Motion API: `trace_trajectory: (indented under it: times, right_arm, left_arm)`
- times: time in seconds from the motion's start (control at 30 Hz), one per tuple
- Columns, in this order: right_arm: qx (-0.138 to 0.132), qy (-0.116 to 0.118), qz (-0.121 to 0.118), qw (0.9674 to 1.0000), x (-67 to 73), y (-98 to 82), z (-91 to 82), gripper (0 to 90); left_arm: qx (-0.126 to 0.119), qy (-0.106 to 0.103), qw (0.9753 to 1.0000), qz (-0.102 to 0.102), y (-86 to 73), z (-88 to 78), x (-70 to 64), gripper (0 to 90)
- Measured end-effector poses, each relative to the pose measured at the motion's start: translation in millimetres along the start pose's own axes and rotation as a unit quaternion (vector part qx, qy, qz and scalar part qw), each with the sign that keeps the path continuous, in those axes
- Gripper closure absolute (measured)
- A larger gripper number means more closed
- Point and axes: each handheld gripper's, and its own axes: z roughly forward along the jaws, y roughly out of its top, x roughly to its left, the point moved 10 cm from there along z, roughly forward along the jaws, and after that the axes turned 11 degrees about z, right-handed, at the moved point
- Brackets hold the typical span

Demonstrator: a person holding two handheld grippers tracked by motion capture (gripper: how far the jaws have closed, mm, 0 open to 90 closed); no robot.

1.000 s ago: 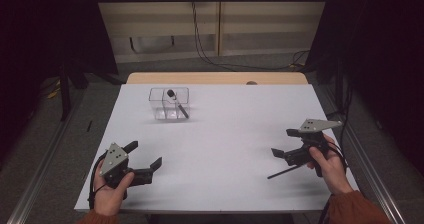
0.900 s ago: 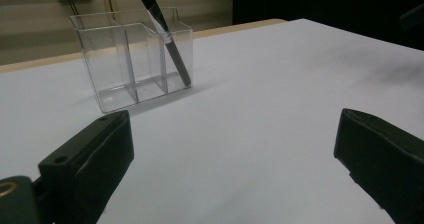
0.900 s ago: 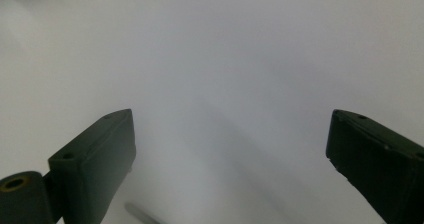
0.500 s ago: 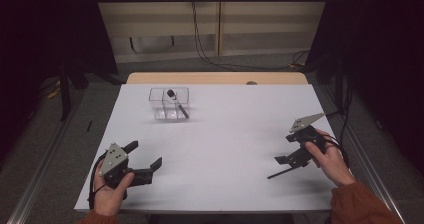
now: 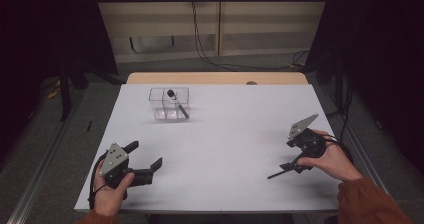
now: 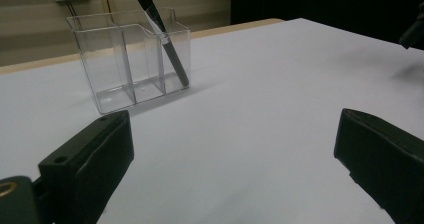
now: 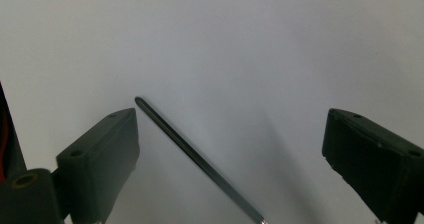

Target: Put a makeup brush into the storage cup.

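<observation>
Thin dark brush (image 7: 197, 159) lying flat on white desk (image 5: 235, 129) between wide-standing jaws of right gripper (image 5: 290, 168), now tipped down over it and just begun closing, nothing gripped yet; left gripper (image 5: 145, 160) idle, jaws open and empty, facing clear organizer (image 6: 130, 59) holding another brush (image 6: 162, 34).

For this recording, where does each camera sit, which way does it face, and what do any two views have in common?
High view: fixed above the person's side, facing forward and down on the white table; shows both hands, the left gripper and the right gripper.
Left gripper view: rides the left gripper, looking low across the table at the clear organizer holding a brush; its own open jaws show.
Right gripper view: rides the right gripper, facing down at a thin dark stick between its open jaws.
Shared: high and left gripper views both show organizer and brush.
</observation>
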Motion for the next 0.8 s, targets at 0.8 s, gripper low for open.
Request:
trace_trajectory:
  times: [0.8]
  right_arm:
    - [0.129, -0.032, -0.042, 0.9903, -15.9, -36.2, 10.3, 21.1]
  left_arm:
    - [0.0, 0.0, 1.0, 0.0, -0.3, 0.6, 1.4, 2.7]
